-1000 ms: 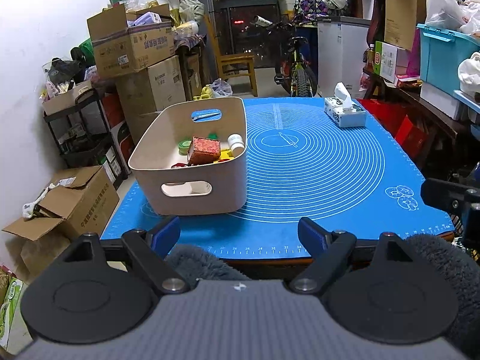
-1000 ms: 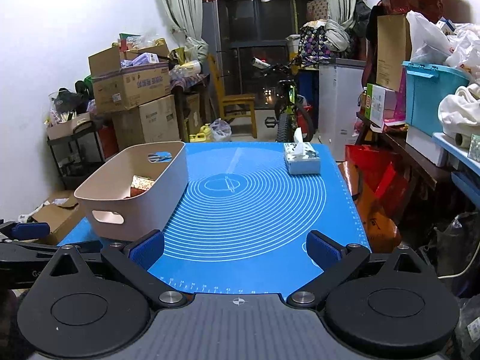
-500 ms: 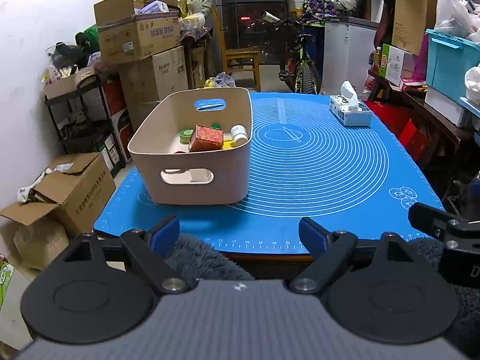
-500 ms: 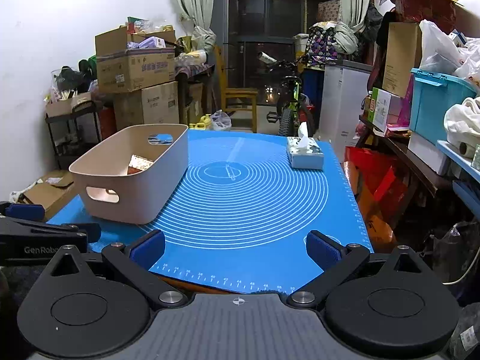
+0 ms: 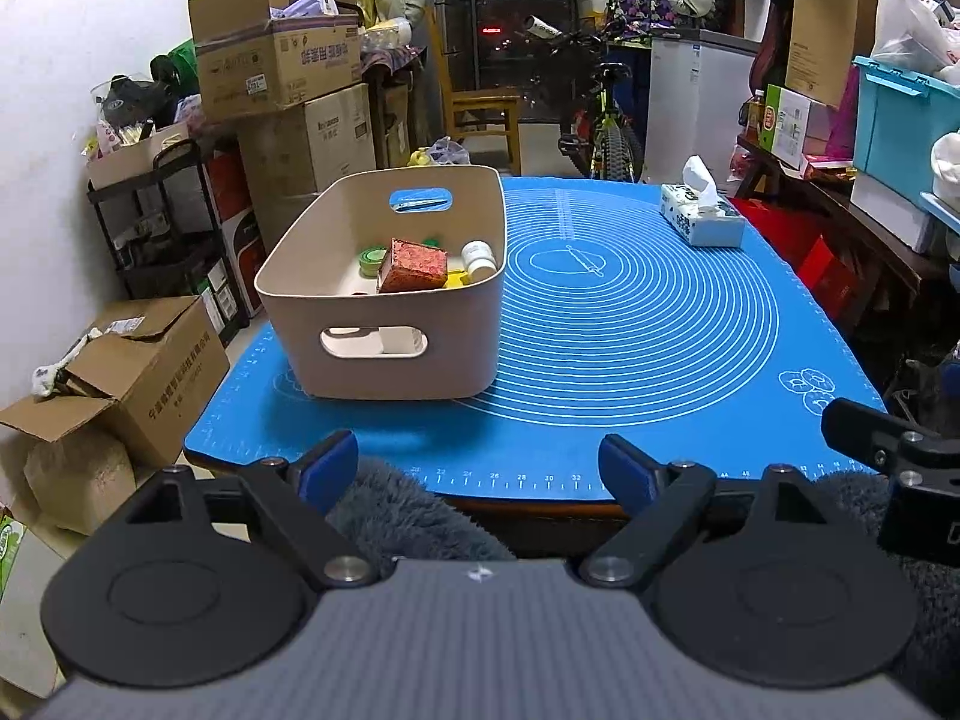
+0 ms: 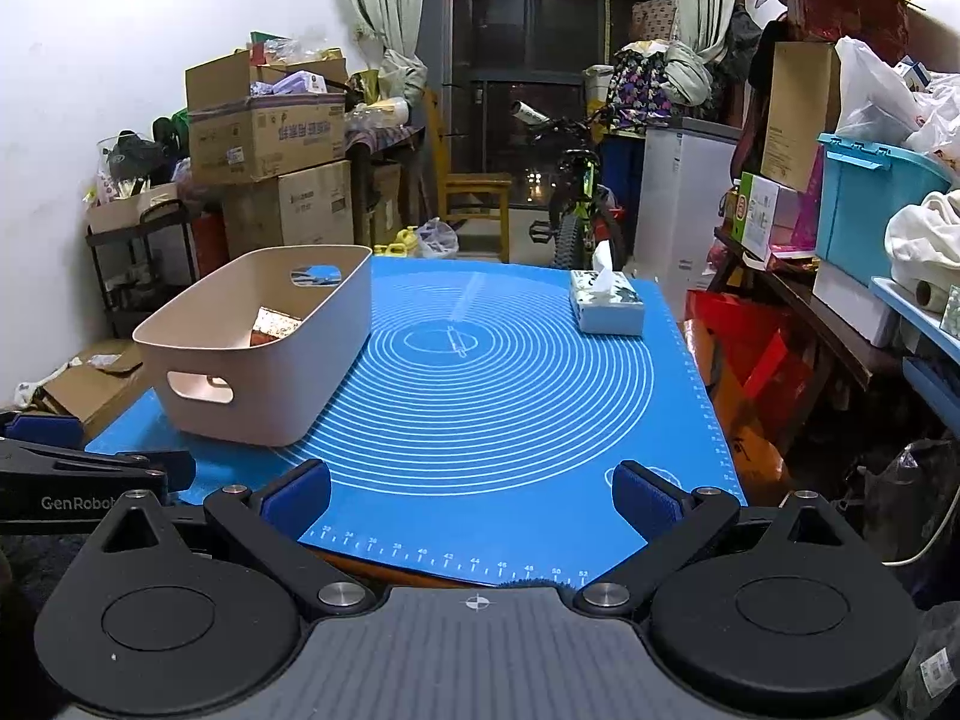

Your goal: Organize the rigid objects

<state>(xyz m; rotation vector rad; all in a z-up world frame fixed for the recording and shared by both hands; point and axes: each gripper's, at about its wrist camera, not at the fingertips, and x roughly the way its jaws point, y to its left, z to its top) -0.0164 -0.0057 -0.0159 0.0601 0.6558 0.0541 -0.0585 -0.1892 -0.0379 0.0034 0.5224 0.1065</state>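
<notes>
Left tongs: the left tongs (image 5: 478, 468) hang at the near edge of the counter, jaws wide apart with nothing between them; blue fingertips (image 5: 329, 463) sit over the mat's ruler marks.
Right tongs: the right tongs (image 6: 474, 495) are at the same near edge, closer to the right corner, jaws also spread wide and empty.
Mat: one blue mat (image 6: 510, 396) with white rings covers the counter from edge to edge.
Bin: one beige bin (image 5: 384, 348) stands on the near left part of the counter, beyond the left tongs and apart from them; its near wall has a handle slot.
Bin contents: inside lie one red box (image 5: 414, 265), one white bottle (image 5: 479, 258) against the right wall, one green round tin (image 5: 372, 258), and something yellow partly hidden; other pieces are too covered to count.
Tissue box: one tissue box (image 6: 606, 303) sits near the far right corner, well apart from the bin.
Open room: the middle and right of the mat lie bare between the bin and the tissue box, up to the right edge.
Surroundings: cardboard boxes (image 5: 276, 60) are stacked past the left edge.
</notes>
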